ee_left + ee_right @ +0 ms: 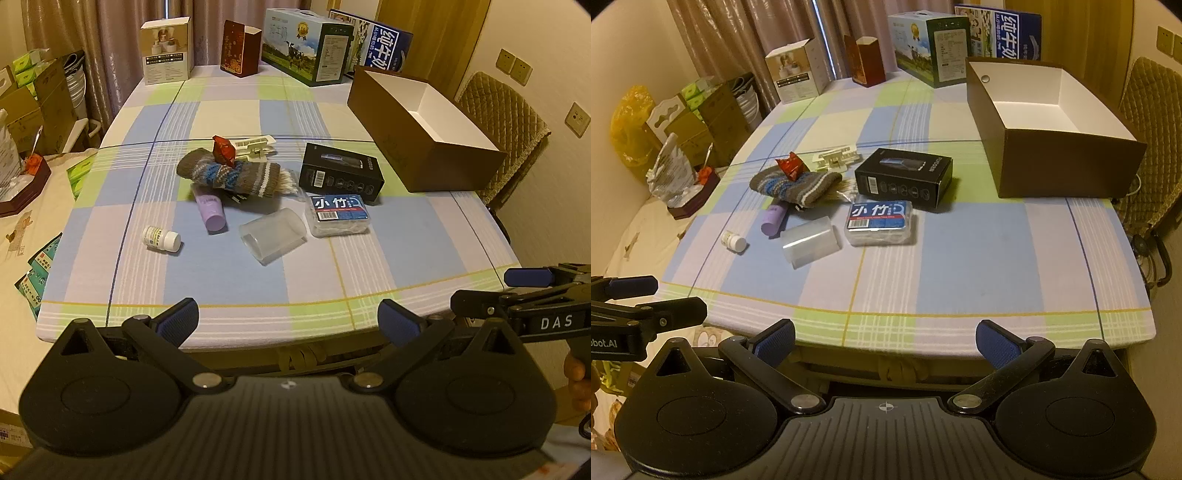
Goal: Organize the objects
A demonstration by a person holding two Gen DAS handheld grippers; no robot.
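Loose items lie mid-table: a knitted sock with a red wrapper on it, a purple tube, a small white bottle, a clear plastic case, a blue-labelled floss box and a black box. An open, empty brown box stands at the right. My left gripper and right gripper are both open and empty, at the table's near edge.
The checked tablecloth covers the table. Cartons and small boxes stand along the far edge. A padded chair is at the right, a bed with clutter at the left.
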